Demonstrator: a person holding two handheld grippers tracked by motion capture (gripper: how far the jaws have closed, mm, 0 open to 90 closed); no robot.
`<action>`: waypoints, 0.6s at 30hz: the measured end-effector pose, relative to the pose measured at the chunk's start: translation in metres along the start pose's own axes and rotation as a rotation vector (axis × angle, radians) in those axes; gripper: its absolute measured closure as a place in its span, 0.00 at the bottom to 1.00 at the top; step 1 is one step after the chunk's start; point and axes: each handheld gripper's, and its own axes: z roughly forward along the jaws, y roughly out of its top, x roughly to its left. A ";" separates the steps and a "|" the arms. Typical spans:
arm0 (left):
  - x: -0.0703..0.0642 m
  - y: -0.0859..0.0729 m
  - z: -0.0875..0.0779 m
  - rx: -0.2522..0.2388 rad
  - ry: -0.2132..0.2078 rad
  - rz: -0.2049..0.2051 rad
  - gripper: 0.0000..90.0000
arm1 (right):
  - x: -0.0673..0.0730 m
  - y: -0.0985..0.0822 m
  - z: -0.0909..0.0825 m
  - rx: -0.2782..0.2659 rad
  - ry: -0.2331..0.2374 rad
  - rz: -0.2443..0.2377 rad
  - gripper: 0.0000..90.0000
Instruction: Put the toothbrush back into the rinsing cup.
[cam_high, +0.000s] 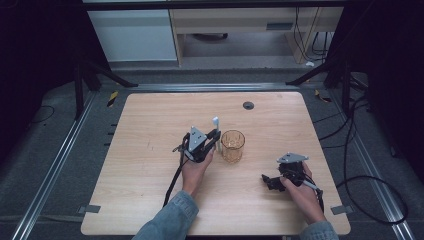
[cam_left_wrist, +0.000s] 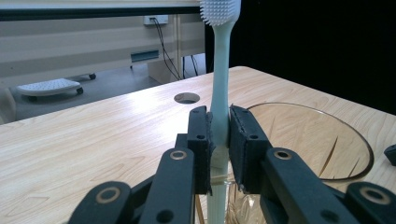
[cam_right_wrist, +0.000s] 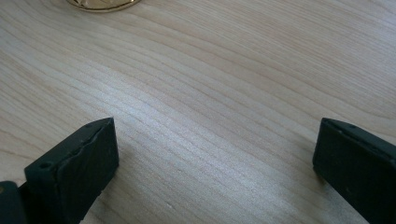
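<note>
A pale green toothbrush (cam_left_wrist: 219, 79) stands upright, bristle head (cam_left_wrist: 220, 11) at the top, its handle clamped between the pads of my left gripper (cam_left_wrist: 219, 140). In the high view that left gripper (cam_high: 214, 137) holds the toothbrush (cam_high: 215, 122) just left of an amber glass cup (cam_high: 233, 145) in the middle of the table. The cup's rim (cam_left_wrist: 359, 140) lies right behind and beside the jaws. My right gripper (cam_high: 267, 180) rests low near the table's front right, its jaws wide apart over bare wood (cam_right_wrist: 215, 154), nothing between them.
The wooden table (cam_high: 150, 150) has a round cable hole (cam_high: 248, 105) near its far edge. The cup's base (cam_right_wrist: 102, 4) shows at the top of the right gripper view. Dark frame legs and cables stand on the floor around the table.
</note>
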 end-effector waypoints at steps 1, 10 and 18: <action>0.000 0.000 0.000 0.000 -0.001 -0.002 0.87 | 0.000 0.000 0.000 0.000 0.000 0.000 0.01; 0.000 -0.002 0.000 0.004 -0.005 -0.002 0.87 | 0.000 0.000 0.000 0.000 0.000 0.000 0.01; 0.000 -0.002 0.000 0.009 -0.005 -0.005 0.87 | 0.000 0.000 0.000 0.000 0.000 0.000 0.01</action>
